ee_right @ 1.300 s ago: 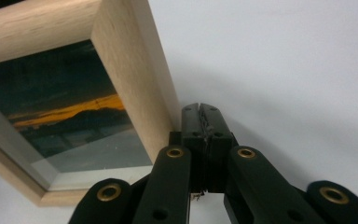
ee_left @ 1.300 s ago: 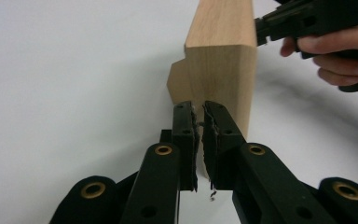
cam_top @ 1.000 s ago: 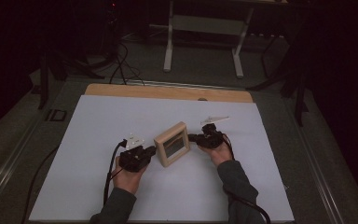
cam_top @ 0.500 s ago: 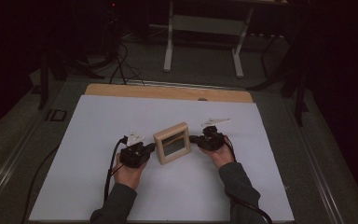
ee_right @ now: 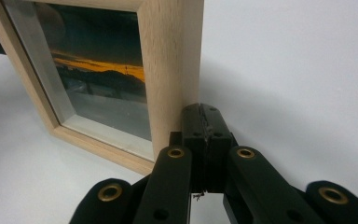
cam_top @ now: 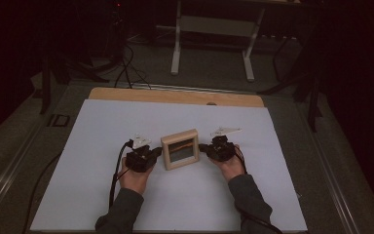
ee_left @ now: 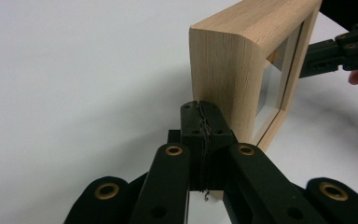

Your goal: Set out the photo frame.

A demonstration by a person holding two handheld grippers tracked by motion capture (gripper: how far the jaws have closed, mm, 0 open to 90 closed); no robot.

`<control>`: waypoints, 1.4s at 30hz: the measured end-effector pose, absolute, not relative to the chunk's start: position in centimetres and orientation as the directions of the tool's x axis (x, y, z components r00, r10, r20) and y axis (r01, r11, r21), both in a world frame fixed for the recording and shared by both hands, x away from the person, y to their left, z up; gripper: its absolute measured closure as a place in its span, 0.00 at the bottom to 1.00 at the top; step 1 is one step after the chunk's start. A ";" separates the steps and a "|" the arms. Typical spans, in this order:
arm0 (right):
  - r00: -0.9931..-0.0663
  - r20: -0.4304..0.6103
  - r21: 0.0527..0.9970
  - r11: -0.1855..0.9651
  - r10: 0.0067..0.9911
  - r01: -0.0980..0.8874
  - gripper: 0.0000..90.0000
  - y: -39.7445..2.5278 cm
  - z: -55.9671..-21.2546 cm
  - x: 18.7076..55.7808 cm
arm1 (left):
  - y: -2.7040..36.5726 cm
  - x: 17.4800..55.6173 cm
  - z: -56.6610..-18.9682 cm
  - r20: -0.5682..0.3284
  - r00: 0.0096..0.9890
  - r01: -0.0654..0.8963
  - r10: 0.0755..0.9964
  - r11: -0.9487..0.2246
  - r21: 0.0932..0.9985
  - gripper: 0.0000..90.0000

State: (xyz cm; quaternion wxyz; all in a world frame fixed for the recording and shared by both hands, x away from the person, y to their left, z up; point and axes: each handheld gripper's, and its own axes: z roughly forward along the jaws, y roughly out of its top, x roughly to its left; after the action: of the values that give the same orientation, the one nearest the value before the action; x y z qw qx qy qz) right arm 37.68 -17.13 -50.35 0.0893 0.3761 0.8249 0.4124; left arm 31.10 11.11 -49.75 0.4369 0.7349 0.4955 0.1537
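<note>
A small wooden picture frame (cam_top: 179, 148) stood tilted near the middle of the white table (cam_top: 102, 126). The left tongs (cam_top: 155, 153) and right tongs (cam_top: 204, 147) were both closed, holding nothing, tips pressed against the frame's opposite side edges. It looked light and rigid (the glazed front seemed fragile), best squeezed by its thick wood sides.

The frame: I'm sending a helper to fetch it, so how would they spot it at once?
On the white table, look midway between the two grippers at the near centre. The frame stands there, pale wood, box-deep, with a sunset picture behind glass, and it is the one wooden thing on the sheet.
</note>
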 end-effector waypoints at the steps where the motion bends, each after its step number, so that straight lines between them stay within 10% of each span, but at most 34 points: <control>1: -0.699 0.160 0.748 0.377 0.697 0.547 1.00 -17.1 -50.3 37.6 | 11.1 31.2 -49.8 -0.210 0.461 0.594 0.862 -0.124 0.795 1.00; 42: -0.699 0.132 0.751 0.389 0.703 0.534 1.00 -17.0 -50.3 35.0 | 11.3 33.1 -50.3 -0.245 0.428 0.616 0.870 -0.082 0.784 1.00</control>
State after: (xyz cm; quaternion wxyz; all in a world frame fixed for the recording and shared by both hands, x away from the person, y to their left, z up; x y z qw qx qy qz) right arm 34.95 -16.97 -50.30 0.1041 0.3740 0.8267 0.4072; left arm 33.08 11.25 -50.26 0.4405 0.7212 0.5148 0.1442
